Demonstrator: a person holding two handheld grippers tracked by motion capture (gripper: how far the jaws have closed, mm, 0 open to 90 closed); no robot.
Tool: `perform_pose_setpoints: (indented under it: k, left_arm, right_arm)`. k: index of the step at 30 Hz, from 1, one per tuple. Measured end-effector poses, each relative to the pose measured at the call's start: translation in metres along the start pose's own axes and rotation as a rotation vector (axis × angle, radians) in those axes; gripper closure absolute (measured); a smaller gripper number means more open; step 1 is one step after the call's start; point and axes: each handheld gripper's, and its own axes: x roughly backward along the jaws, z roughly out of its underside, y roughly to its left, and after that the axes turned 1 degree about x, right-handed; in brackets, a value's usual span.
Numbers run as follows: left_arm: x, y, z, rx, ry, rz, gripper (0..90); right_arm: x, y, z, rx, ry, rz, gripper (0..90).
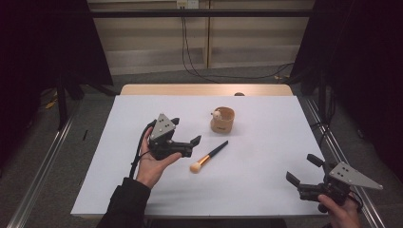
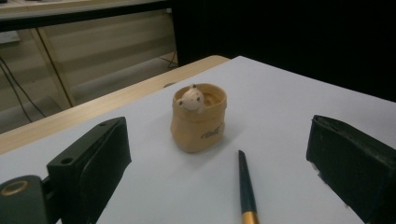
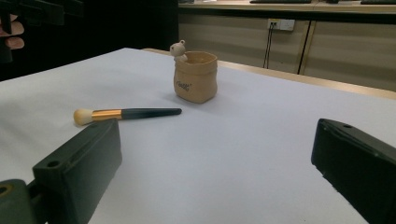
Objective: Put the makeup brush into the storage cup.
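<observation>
Our left tool (image 1: 186, 136) hovers over the white surface (image 1: 256, 161) in the high view, its jaws apart and holding nothing, pointed toward the makeup brush (image 1: 208, 156). The brush lies flat near the middle of the surface, just beside that tool's tips, with its pale bristle head toward us and its dark handle angling away toward the tan pot (image 1: 222, 119). The pot stands upright a little beyond the brush, apart from it, with a small bear figure (image 1: 217, 114) at its rim. Our right tool (image 1: 304, 169) sits at the near right corner of the surface, jaws likewise apart and empty, well away from brush and pot.

In the left gripper view, we see the two black jaws spread wide, the pot (image 2: 198, 119) standing between them farther off, and the brush handle (image 2: 246, 186) running toward us with its gold ferrule at the bottom edge.

In the right gripper view, the jaws again stand wide apart. The brush (image 3: 123, 114) lies crosswise on the surface, bristles to the left, and the pot (image 3: 196, 77) stands just behind its handle end.
</observation>
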Motion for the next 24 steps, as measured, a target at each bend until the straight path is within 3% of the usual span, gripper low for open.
perform_pose_setpoints:
  k: [2, 5, 9, 12, 13, 22, 24]
  left_arm:
    - [-0.003, -0.001, -0.001, -0.002, -0.002, -0.001, 6.1]
    - [-0.010, 0.000, -0.001, 0.009, -0.027, 0.033, 5.6]
    - [-0.018, 0.001, 0.000, 0.051, -0.059, 0.025, 4.4]
    - [-0.019, 0.003, 0.000, 0.048, -0.060, 0.028, 4.2]
    - [-0.021, 0.005, 0.001, 0.046, -0.071, 0.048, 3.4]
    - [-0.034, 0.005, -0.006, 0.050, -0.076, 0.045, 4.4]
    - [-0.037, 0.005, -0.008, 0.043, -0.076, 0.063, 5.2]
  right_arm:
    - [0.000, 0.000, 0.000, -0.002, -0.001, -0.001, 1.0]
    - [0.000, 0.000, 0.000, -0.004, -0.003, 0.001, 1.0]
    - [0.000, 0.000, 0.000, -0.002, -0.001, -0.001, 1.0]
    - [0.000, 0.000, 0.000, -0.002, 0.001, -0.005, 1.0]
    - [0.000, 0.000, 0.000, -0.004, 0.001, -0.001, 1.0]
    - [0.000, 0.000, 0.000, -0.004, -0.001, -0.002, 1.0]
    - [0.000, 0.000, 0.000, -0.003, -0.001, -0.001, 1.0]
